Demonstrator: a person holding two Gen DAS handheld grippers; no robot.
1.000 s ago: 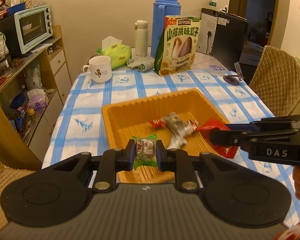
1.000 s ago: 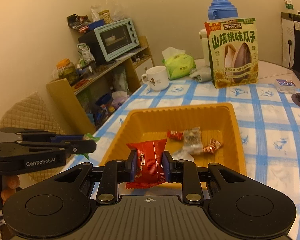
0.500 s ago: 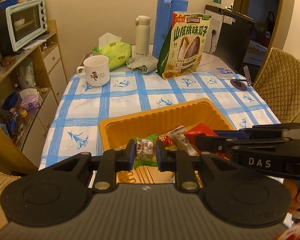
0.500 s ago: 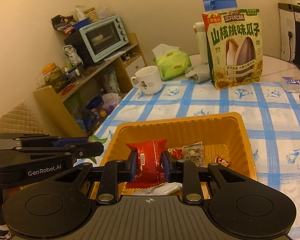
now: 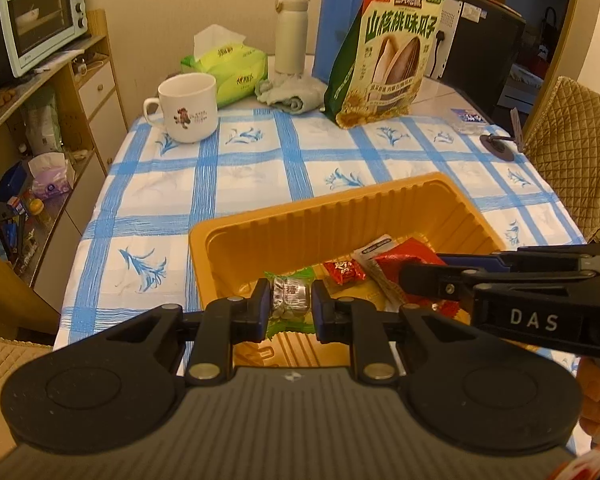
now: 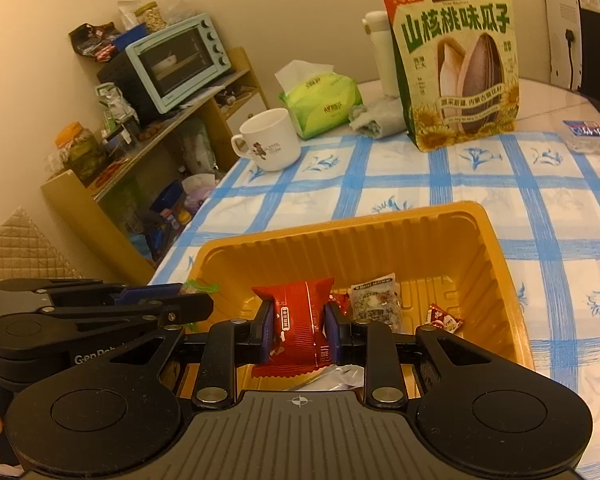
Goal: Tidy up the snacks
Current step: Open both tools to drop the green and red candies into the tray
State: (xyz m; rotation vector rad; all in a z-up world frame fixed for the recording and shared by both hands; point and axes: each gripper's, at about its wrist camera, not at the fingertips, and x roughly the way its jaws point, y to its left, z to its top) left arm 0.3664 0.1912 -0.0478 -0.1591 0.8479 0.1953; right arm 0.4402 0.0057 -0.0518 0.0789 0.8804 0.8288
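Note:
An orange plastic tray (image 5: 340, 216) (image 6: 340, 240) sits on the blue-checked tablecloth and holds several small wrapped snacks (image 5: 344, 271) (image 6: 374, 304). My left gripper (image 5: 291, 304) is shut on a green-and-silver wrapped candy (image 5: 290, 300), held over the tray's near left part. My right gripper (image 6: 298, 330) is shut on a red snack packet (image 6: 300, 320), held over the tray's near edge. The right gripper also shows in the left wrist view (image 5: 500, 292), with the red packet (image 5: 400, 260) at its tip. The left gripper shows in the right wrist view (image 6: 140, 312).
A big sunflower-seed bag (image 5: 388, 52) (image 6: 456, 60) stands beyond the tray. A white mug (image 5: 186, 106), a green tissue pack (image 5: 228, 68), a white bottle (image 5: 290, 32) and a blue thermos (image 5: 340, 16) stand at the back. A shelf with an oven (image 5: 36, 16) is left. A quilted chair (image 5: 572, 148) is right.
Both grippers have moved forward and down over the tray, still holding their snacks. The tray now looks closer and lower in both views.

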